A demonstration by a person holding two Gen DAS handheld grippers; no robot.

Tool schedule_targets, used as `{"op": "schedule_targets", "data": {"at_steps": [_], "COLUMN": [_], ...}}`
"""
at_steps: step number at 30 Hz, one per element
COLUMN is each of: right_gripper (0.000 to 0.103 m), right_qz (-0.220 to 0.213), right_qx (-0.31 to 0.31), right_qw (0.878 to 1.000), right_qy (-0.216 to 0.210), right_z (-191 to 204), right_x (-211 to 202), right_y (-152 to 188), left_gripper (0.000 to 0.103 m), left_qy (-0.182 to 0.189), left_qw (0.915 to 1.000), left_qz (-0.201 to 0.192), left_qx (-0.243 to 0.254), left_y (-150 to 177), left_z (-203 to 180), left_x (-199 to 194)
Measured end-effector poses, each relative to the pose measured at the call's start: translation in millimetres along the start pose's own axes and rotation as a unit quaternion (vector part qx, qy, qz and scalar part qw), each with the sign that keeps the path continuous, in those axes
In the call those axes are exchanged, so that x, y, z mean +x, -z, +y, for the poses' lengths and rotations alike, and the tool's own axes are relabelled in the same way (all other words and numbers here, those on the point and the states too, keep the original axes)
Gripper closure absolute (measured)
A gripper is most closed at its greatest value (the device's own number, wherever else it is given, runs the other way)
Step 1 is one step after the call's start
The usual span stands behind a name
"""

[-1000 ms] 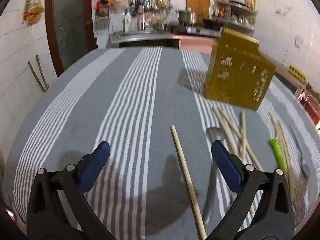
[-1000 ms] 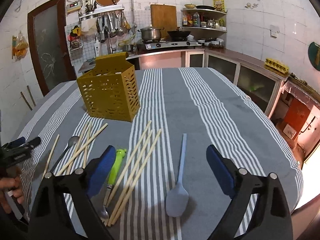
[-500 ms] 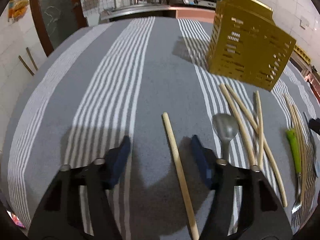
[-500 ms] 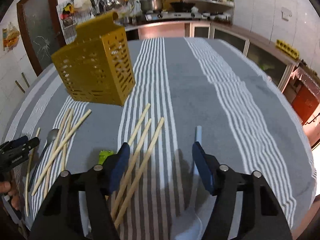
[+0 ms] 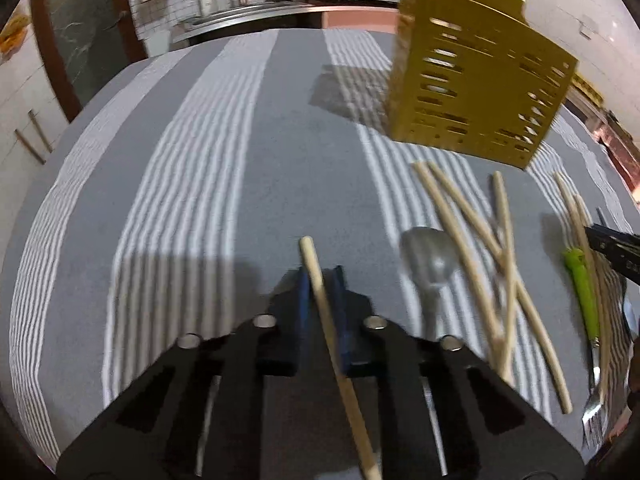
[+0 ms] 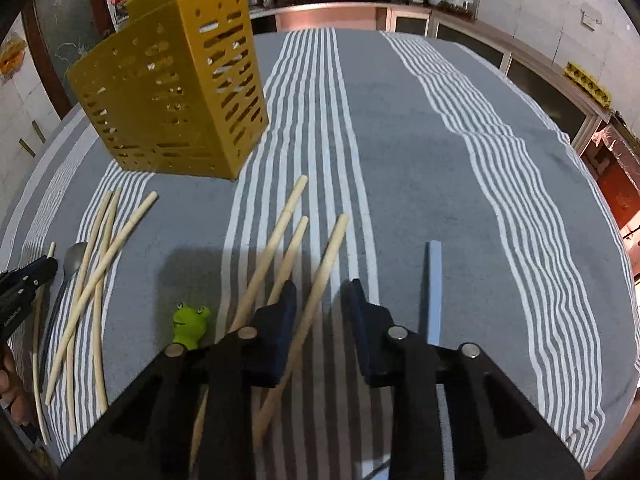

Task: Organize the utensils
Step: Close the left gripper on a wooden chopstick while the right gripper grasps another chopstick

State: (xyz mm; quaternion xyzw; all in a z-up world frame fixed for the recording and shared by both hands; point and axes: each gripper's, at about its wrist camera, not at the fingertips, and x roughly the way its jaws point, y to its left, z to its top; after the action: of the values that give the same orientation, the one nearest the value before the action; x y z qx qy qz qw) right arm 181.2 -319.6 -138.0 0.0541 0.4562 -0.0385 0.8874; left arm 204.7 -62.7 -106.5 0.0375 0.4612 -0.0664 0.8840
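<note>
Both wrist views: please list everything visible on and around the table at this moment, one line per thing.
utensil holder: one, yellow, perforated, standing far left on the table
chopsticks: seven, pale wood; one in the left gripper, three by the spoon, three at the right gripper
spoon: one, metal, lying beside the left chopsticks
fork: one, green frog handle, lying flat
spatula: one, pale blue, only the handle shows
tablecloth: one, grey with white stripes
counter: one, pinkish, behind, with pots
left gripper: shut on a chopstick
right gripper: jaws closing, a chopstick between them
fingers: at the left edge
</note>
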Motion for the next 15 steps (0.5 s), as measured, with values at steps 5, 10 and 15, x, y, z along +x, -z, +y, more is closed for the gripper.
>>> {"op": "schedule_targets", "data": {"at_steps": [5,10,15], "right_gripper": [0.089,0.097,0.097], "right_qz": [0.009,0.003,-0.028], "right_qx": [-0.004,0.009,0.019], "right_qw": [1.000,1.000,0.998], "right_qy": [-0.007,-0.025,-0.049], "right_z": [-4,-9,-11], "right_x": [6,-1,-20], "right_y": [-5,-9,-9], "left_gripper": [0.097,0.098,0.099], "left_qy": [0.014,0.032,0.043], "left_qw": [0.9999,0.9994,0.9989], "left_qz": [0.002,0.010,0.004], "left_qx": [0.001,-0.010,-0.015], "left_y": [-2,-8,-6], "left_z": [-4,3,4], "left_x": [5,5,-4]}}
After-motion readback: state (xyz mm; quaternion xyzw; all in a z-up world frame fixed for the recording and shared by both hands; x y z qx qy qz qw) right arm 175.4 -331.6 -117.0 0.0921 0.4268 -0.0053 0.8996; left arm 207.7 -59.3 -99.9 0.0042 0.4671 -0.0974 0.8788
